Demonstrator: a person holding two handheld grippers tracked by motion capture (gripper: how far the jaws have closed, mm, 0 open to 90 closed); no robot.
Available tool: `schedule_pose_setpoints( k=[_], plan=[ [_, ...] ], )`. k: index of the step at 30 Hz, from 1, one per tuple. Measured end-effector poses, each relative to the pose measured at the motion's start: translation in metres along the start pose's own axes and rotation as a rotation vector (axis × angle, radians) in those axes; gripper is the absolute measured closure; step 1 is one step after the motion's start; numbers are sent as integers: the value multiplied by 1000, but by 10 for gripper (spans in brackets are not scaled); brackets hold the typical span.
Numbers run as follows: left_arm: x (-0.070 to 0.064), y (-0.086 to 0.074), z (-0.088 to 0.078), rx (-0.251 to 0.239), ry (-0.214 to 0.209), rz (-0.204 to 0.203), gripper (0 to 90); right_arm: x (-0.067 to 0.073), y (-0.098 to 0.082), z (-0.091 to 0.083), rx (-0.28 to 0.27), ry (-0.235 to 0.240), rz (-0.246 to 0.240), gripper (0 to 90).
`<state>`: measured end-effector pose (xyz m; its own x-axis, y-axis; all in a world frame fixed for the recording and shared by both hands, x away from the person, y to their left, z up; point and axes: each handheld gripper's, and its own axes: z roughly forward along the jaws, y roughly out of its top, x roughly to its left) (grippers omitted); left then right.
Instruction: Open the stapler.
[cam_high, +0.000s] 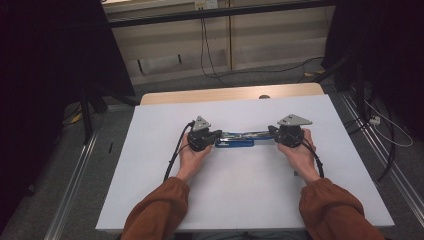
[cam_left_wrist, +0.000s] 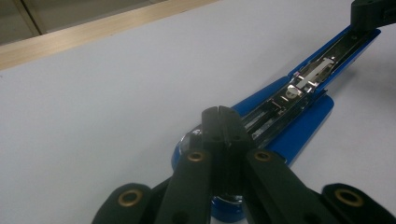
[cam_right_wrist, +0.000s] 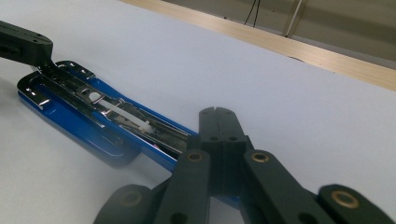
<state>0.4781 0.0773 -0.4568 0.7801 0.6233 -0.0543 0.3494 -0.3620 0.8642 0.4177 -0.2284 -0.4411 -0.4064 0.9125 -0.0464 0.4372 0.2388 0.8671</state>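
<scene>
- The desk (cam_high: 165, 200) has a smooth, matte white top with a pale wooden strip along its far edge; it stands on grey carpet, with black cables trailing to a beige wall behind and dark curtains at both sides.
- A blue stapler (cam_high: 235, 140) lies opened out flat near the middle of the desk, running left to right, well clear of every edge.
- Its glossy blue plastic shells carry a bright chrome staple channel, with a white pusher and a thin spring inside, seen in the left gripper view (cam_left_wrist: 303, 88) and the right gripper view (cam_right_wrist: 107, 121).
- The left gripper (cam_high: 212, 136) is clenched, its matte black jaws pressed tip to tip at the stapler's left end; whether they pinch any part of it I cannot tell.
- The right gripper (cam_high: 272, 132) is likewise clenched at the stapler's right end.
- Each gripper bears a grey three-cornered plate; rust-coloured sleeves (cam_high: 160, 210) cover the person's forearms.
</scene>
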Motion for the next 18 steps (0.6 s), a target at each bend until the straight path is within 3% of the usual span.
schedule_pose_setpoints(
  k=[10, 16, 18],
  plan=[
    [0, 1, -1, -19, -2, -4, 900, -4, 0, 0, -20, 2, 20, 894],
    [-2, 3, -3, -32, 6, -5, 900, -6, 0, -3, -42, 18, 62, 828],
    [-3, 5, -3, -34, 7, -2, 900, -6, 0, -4, -52, 43, 90, 807]
  ],
)
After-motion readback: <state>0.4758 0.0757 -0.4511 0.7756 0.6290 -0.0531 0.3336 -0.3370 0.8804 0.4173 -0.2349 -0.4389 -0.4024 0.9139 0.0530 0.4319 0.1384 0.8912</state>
